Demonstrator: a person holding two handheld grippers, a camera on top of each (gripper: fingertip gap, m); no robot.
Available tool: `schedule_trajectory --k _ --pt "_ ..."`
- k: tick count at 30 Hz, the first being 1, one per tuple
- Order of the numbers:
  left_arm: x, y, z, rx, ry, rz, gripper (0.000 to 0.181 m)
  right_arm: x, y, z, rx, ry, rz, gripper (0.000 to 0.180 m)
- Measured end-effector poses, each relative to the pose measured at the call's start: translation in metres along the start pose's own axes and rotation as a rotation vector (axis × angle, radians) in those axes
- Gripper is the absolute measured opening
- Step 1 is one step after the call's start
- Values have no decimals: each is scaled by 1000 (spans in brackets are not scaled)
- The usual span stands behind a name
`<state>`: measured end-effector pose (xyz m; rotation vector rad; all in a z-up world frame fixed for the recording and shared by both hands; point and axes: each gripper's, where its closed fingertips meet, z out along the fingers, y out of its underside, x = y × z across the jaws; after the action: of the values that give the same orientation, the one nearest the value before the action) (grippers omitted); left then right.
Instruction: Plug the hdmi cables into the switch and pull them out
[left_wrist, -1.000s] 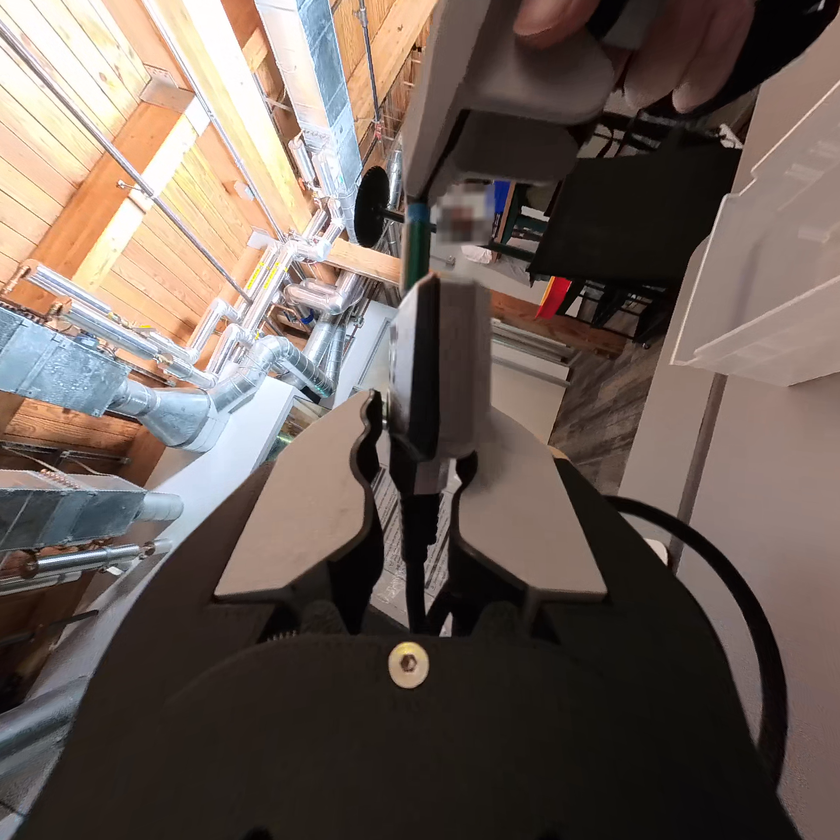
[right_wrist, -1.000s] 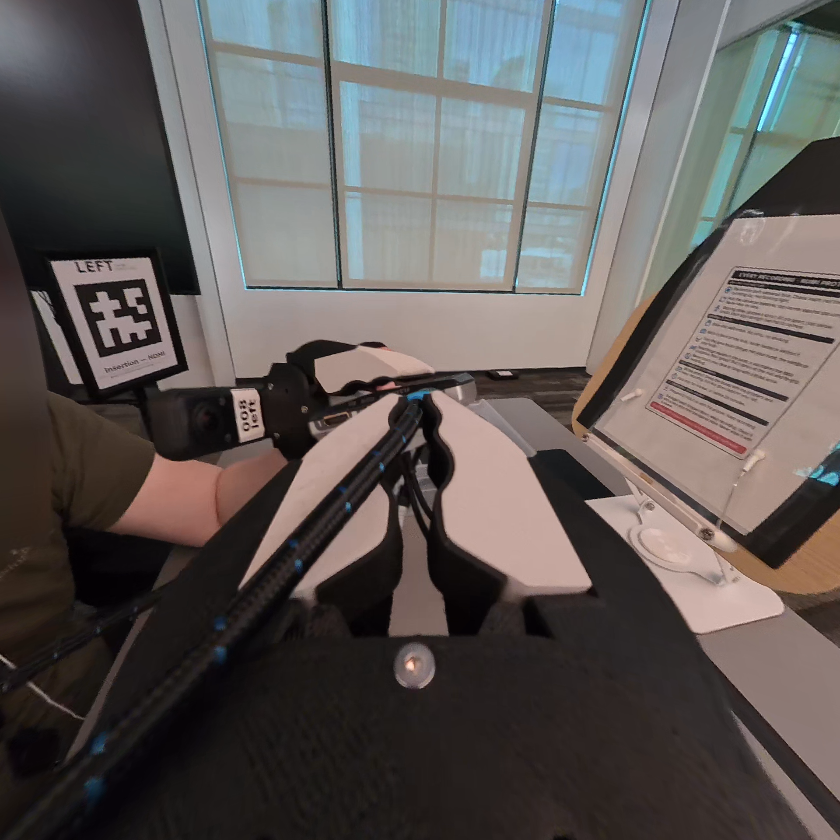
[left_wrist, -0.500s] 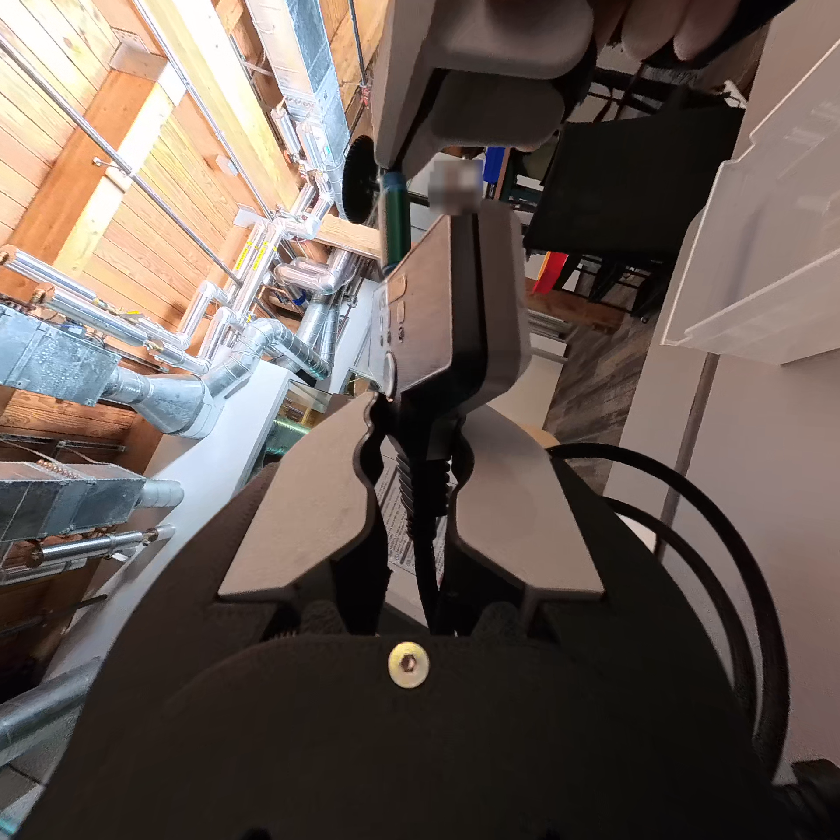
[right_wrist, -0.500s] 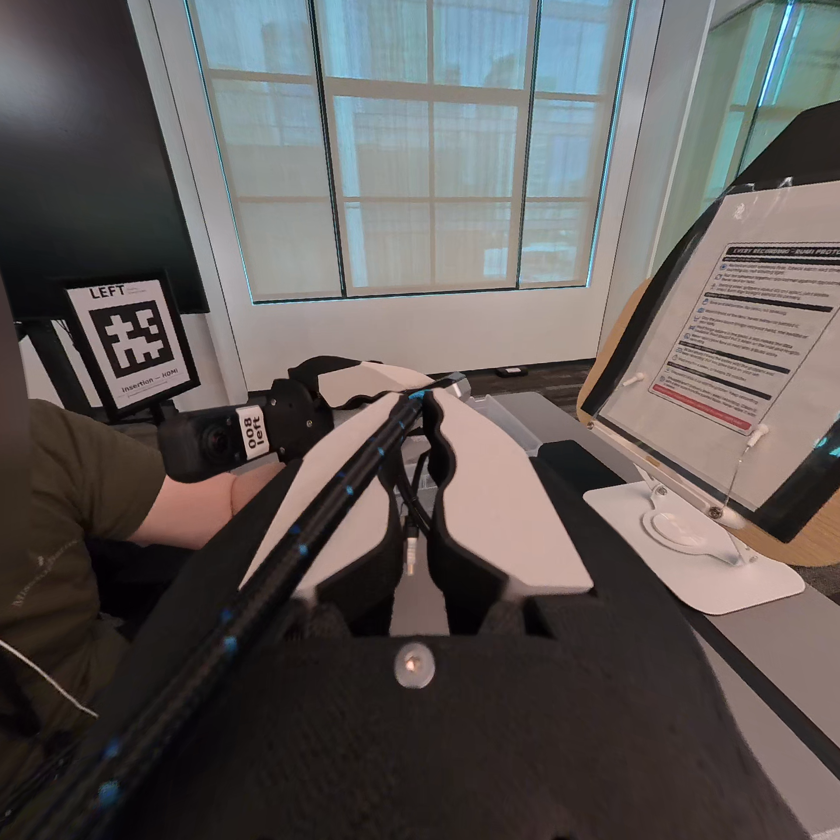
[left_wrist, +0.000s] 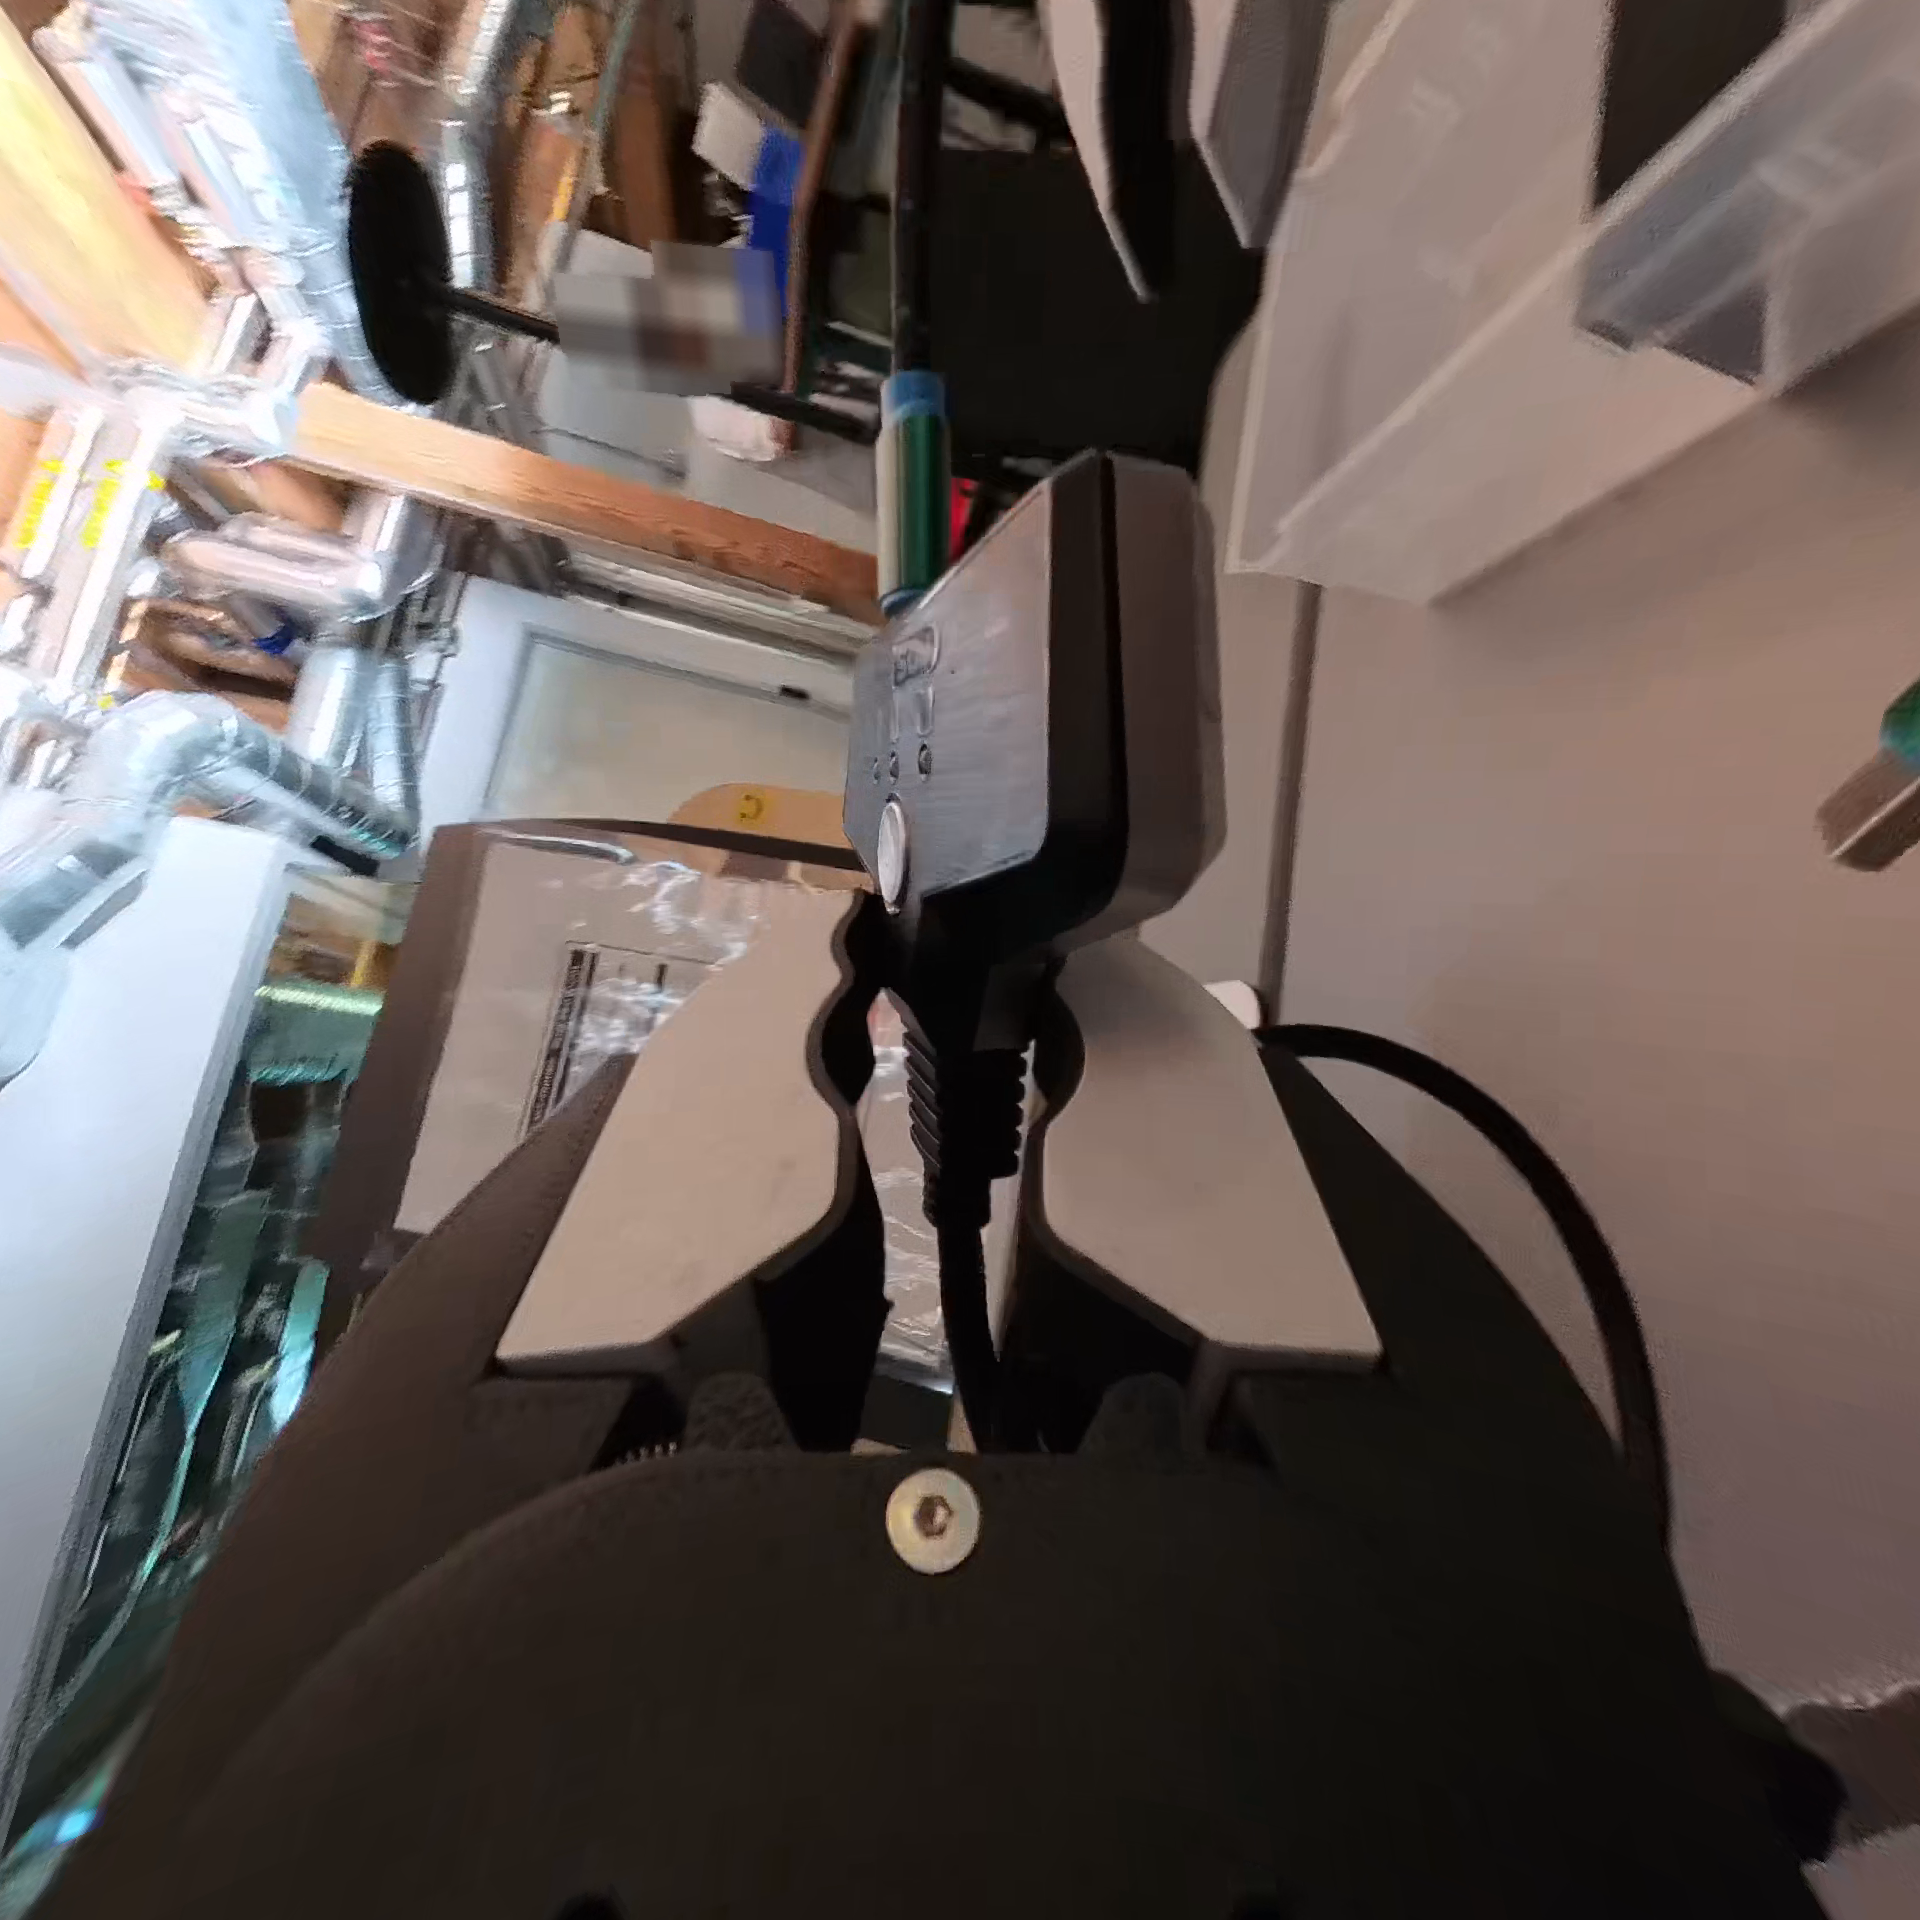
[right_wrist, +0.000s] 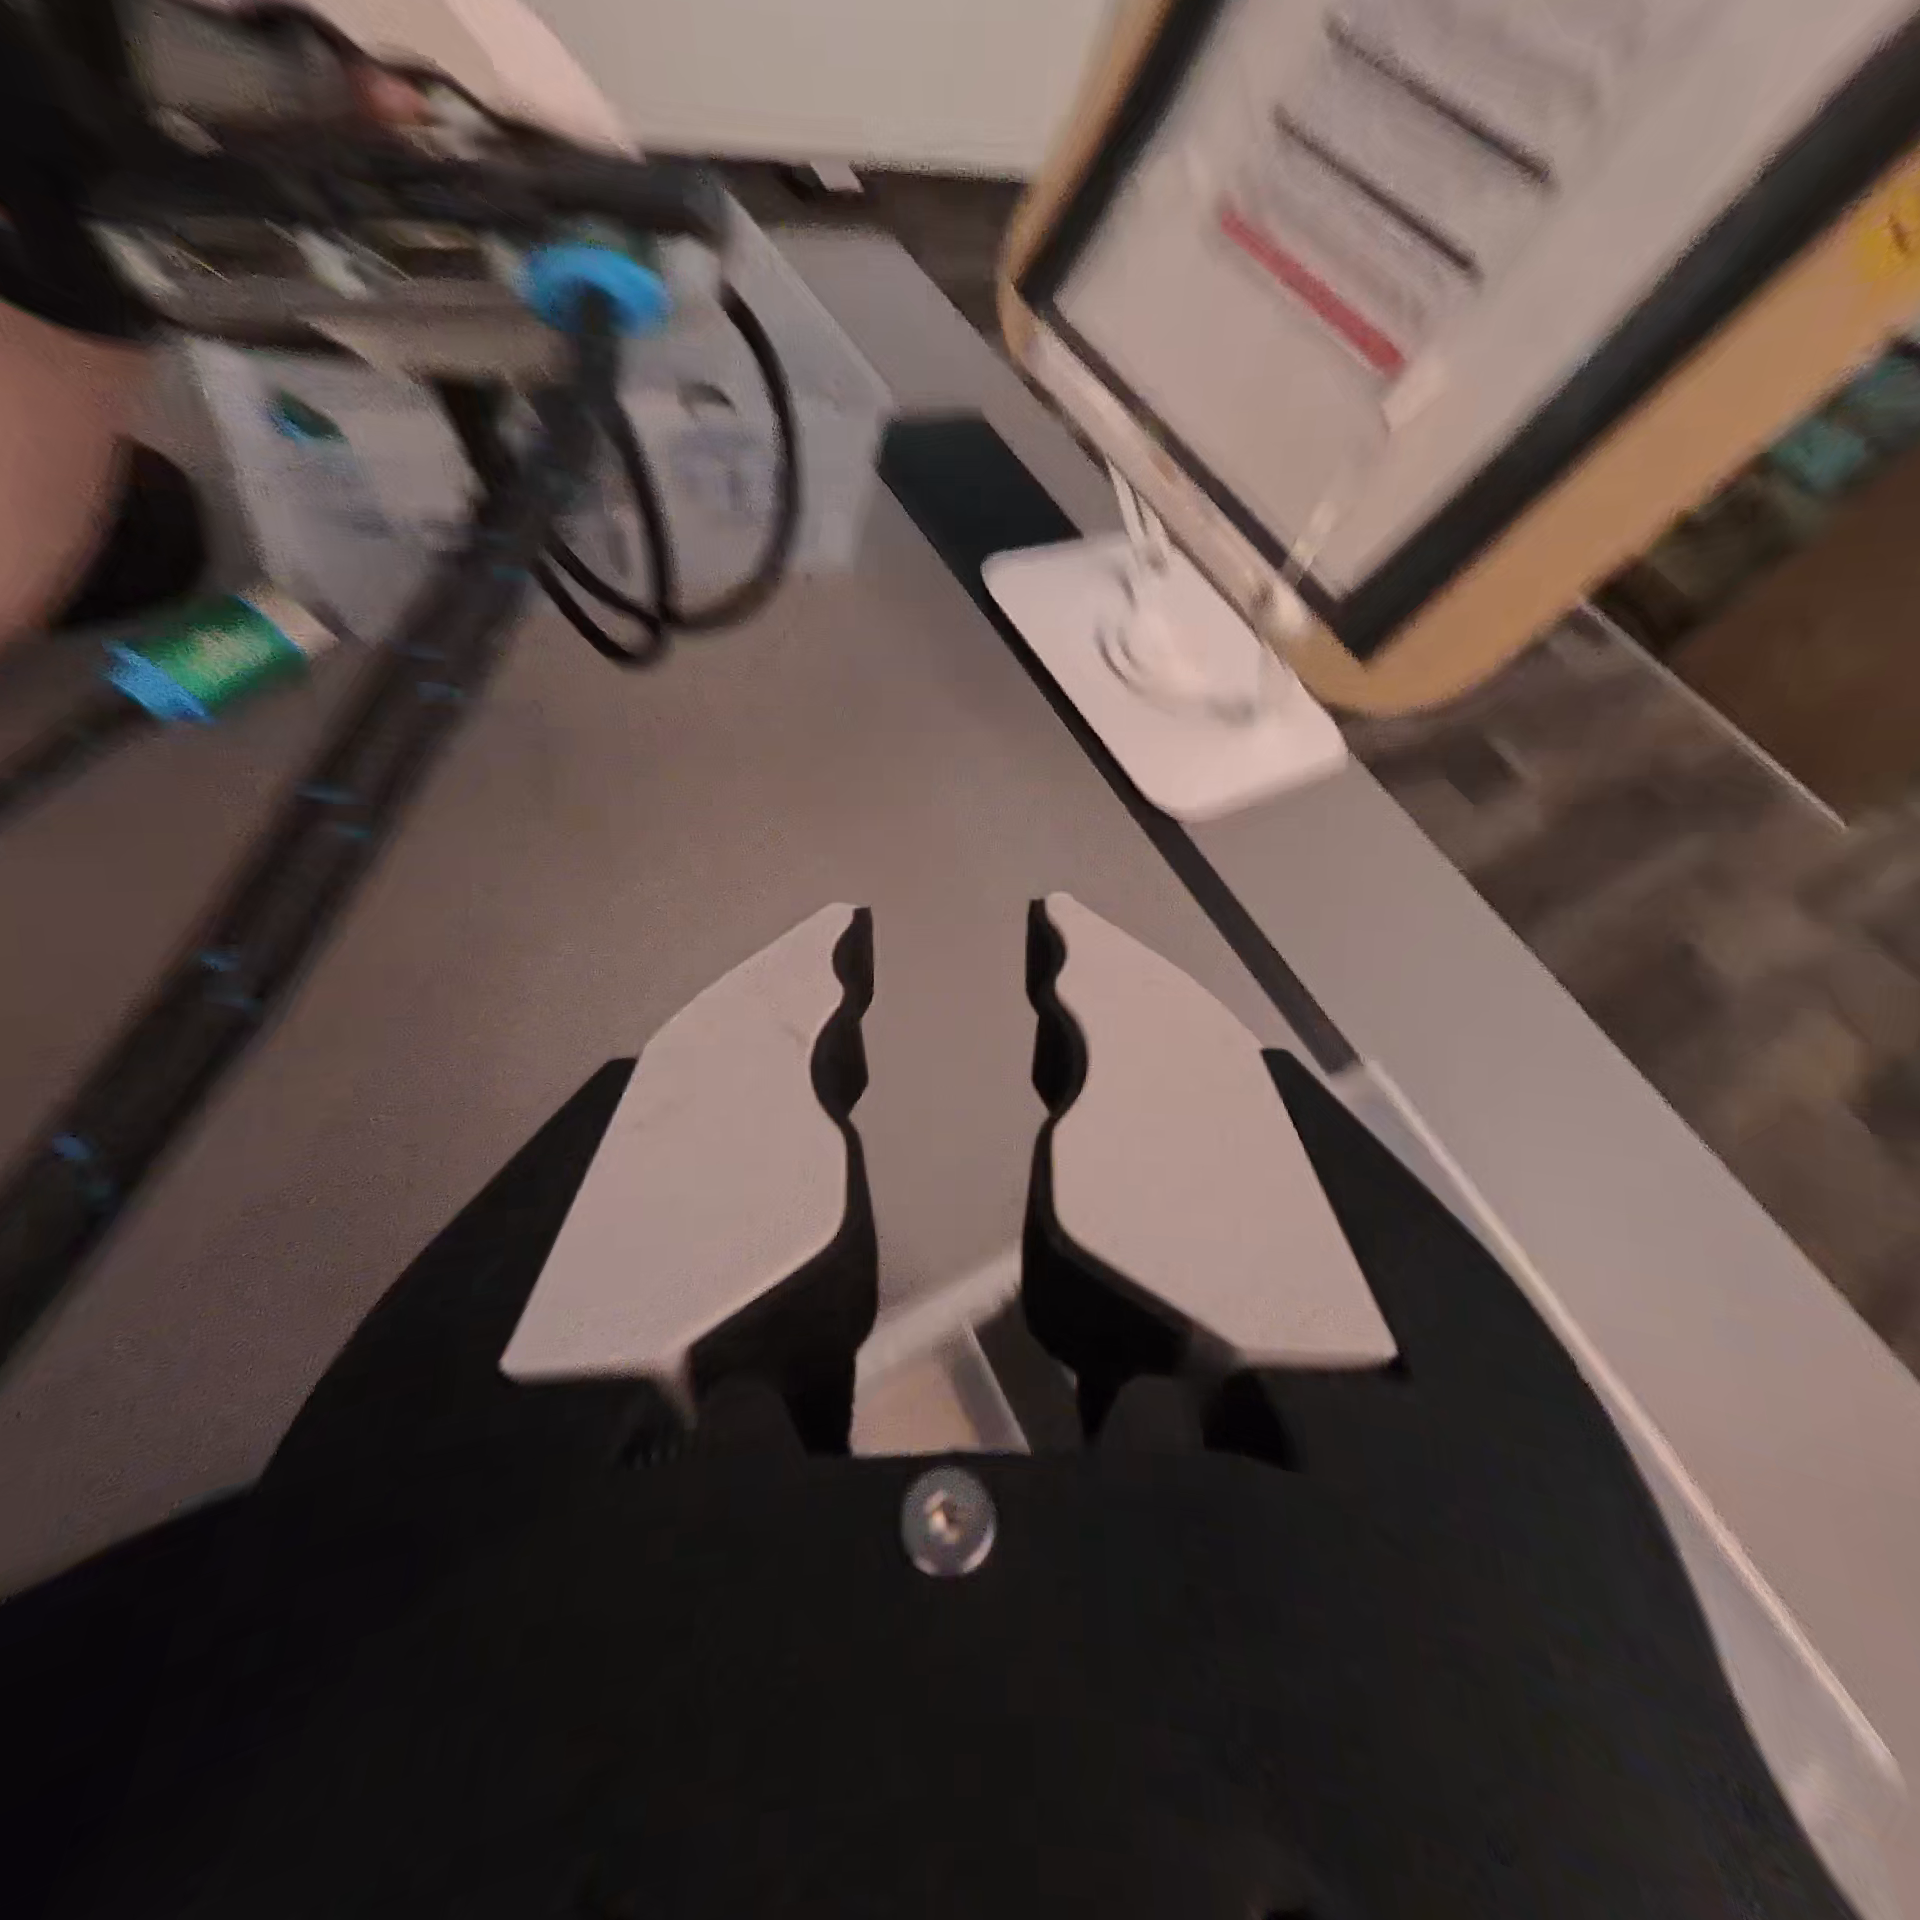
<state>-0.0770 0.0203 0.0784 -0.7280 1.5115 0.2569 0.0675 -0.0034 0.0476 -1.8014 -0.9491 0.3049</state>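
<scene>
Item: HDMI switch (left_wrist: 1023, 717). Small black box with a row of small buttons on one face, held in my left claw (left_wrist: 961, 966), whose fingers are clamped on the narrow neck where its own ribbed strain relief (left_wrist: 966, 1091) and black lead leave the body. It is lifted off the tabletop (right_wrist: 623, 935).

Item: green-shelled HDMI plug with blue collar (left_wrist: 912, 468). Seated in the far end of the switch, its cable running on away from me.

Item: second green plug (right_wrist: 203, 660). Blurred; it looks to lie loose near the tabletop at the left, with a braided black cable flecked with blue beside it.

Item: my right claw (right_wrist: 948, 914). Parted a narrow way, nothing between the fingers, over bare tabletop. A document stand (right_wrist: 1174, 665) sits to its right.

Handling, as I judge it: the switch is light and rigid, smooth-sided, so apt to twist in a neck grip when a plug is pushed or pulled. The cables are stiff and springy and will tug sideways. Take each plug by its hard shell, flat faces between the fingers, never by the cable; push and pull straight along the port.
</scene>
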Motion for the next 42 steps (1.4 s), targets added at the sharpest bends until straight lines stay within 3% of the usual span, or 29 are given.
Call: schedule_trajectory --k 3,7,18,33,39,42 --pt "18 5 -2 20 108 31 26 36 17 -20 -7 137 121 27" --pt "53 10 12 5 225 97 26 52 20 -38 79 151 246 26" --pt "128 36 46 -143 434 276 26 60 20 -50 128 185 243 26" --pt "154 72 79 -326 351 369 23 59 28 -41 83 176 235 26" --pt "150 76 75 -403 398 198 62 60 29 -42 83 180 236 26" --pt "145 73 58 -409 476 86 61 60 29 -43 84 178 239 26"
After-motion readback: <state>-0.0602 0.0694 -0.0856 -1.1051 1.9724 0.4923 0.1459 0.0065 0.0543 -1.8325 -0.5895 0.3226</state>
